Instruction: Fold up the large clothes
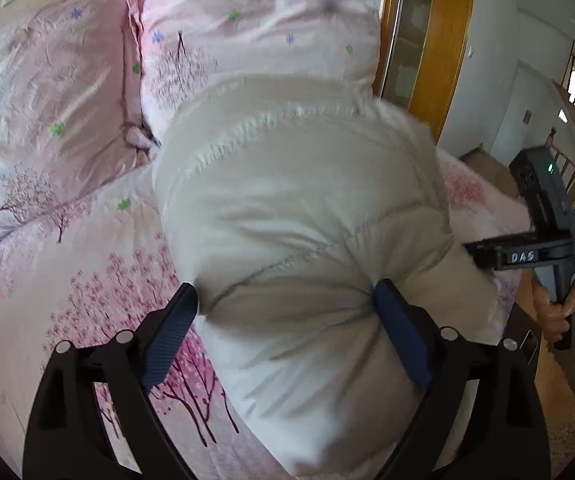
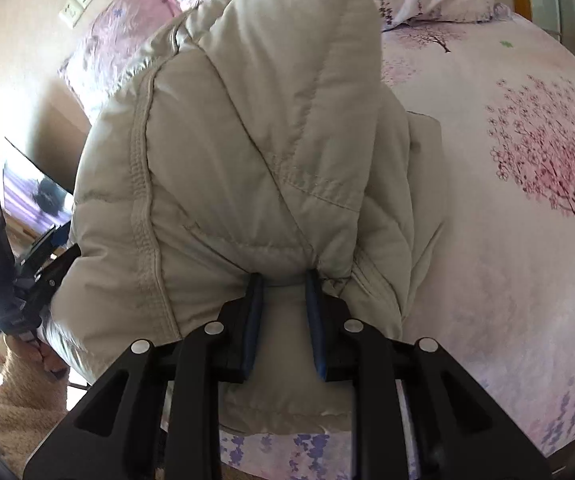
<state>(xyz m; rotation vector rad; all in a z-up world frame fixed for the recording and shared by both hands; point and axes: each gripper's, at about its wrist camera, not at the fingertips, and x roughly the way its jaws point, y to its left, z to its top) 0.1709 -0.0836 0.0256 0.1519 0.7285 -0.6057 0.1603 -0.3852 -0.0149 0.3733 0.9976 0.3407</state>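
Observation:
A cream padded jacket (image 1: 287,200) lies bunched in a thick bundle on the bed. In the left wrist view my left gripper (image 1: 283,296) straddles its near end with jaws wide, and both blue pads (image 1: 175,336) dent the puffy fabric. In the right wrist view the jacket (image 2: 247,140) fills the middle, and my right gripper (image 2: 283,280) stands narrow, pinching a fold of its edge. The right gripper (image 1: 543,240) also shows at the jacket's right side, held by a hand (image 1: 555,312). The left gripper (image 2: 27,272) shows at the jacket's left.
The bed cover (image 1: 67,240) is pink with blossom trees, and it also lies to the right of the jacket (image 2: 507,240). Two pink pillows (image 1: 247,32) rest behind the jacket against the wall. A wooden door frame (image 1: 443,40) stands beyond the bed's right edge.

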